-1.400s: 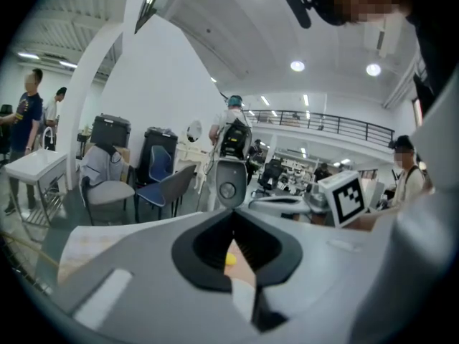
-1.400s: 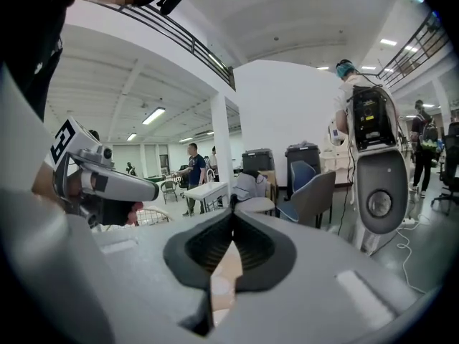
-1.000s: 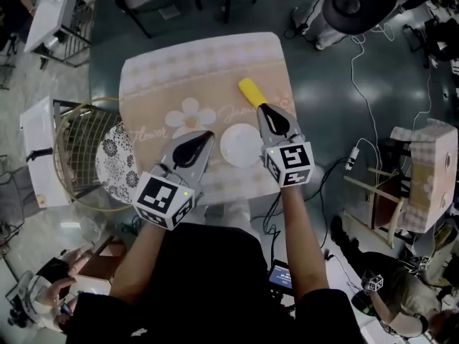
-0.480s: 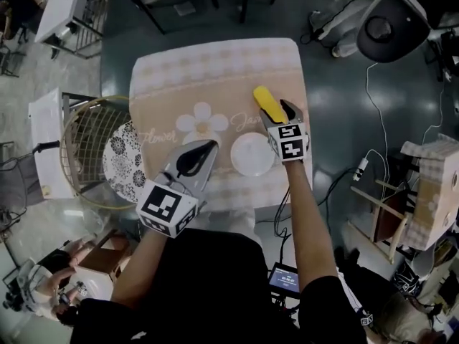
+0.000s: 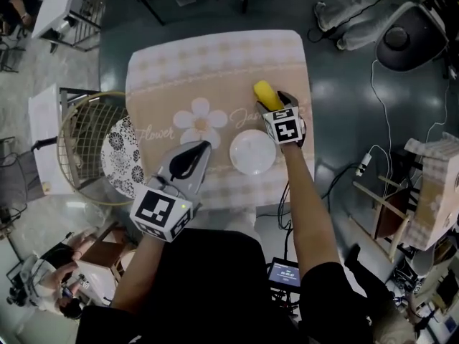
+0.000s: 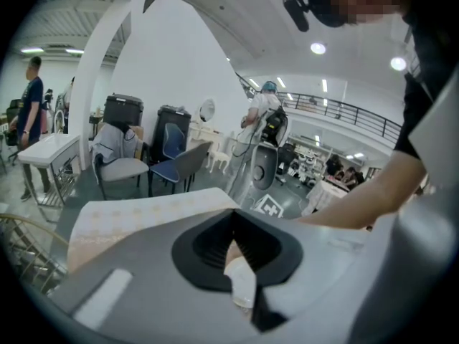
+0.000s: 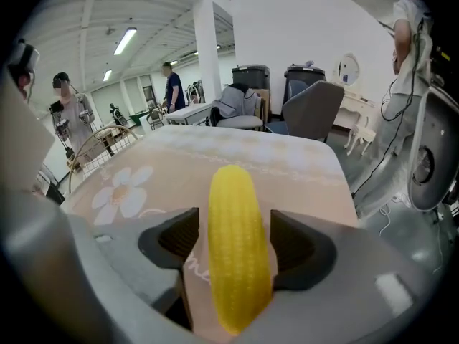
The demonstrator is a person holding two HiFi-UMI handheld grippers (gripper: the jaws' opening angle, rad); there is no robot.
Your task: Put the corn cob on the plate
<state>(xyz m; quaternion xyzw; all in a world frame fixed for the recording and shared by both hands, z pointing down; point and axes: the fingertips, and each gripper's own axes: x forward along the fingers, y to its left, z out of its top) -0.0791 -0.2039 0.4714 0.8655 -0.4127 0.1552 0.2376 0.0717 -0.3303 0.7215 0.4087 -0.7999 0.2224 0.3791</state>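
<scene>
We're opening the right tool [image 5: 278,104] astride the corn cob [image 5: 264,92] on the bench [image 5: 215,63], not yet clamping, readying a grab for the plate [image 5: 252,151] (left tool [image 5: 202,147] idling, jaws together).

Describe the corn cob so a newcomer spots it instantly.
Find the beige flower-print tablecloth. Near its right edge, just beyond the round white plate, lies the corn cob. It is the only bright yellow, bumpy, elongated thing there.
</scene>
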